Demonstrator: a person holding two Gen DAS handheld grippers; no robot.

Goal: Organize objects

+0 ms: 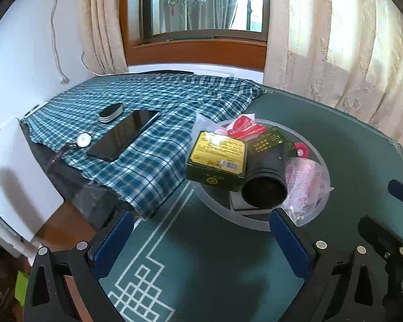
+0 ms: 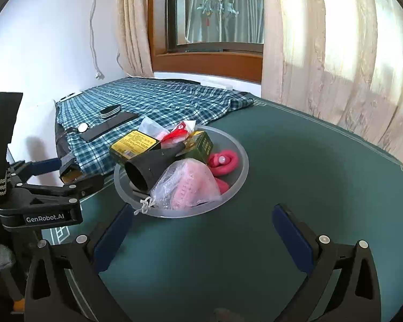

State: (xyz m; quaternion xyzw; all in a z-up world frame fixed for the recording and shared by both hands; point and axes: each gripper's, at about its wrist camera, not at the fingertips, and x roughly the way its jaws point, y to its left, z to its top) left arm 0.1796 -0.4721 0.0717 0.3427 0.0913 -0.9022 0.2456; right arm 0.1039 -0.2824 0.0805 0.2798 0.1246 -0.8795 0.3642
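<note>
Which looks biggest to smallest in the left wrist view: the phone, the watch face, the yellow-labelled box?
1. Yellow-labelled box, though it sits nearer the camera than the phone, so this top ranking is unsure.
2. Phone.
3. Watch face, clearly smallest.

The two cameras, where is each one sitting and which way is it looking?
Left wrist: sits on the left gripper, looks over its open fingers at the bowl, phone and window.
Right wrist: sits on the right gripper, looks past its open fingers at the bowl; the left gripper shows too.
Both share: bowl, phone, checked cloth, window.
</note>
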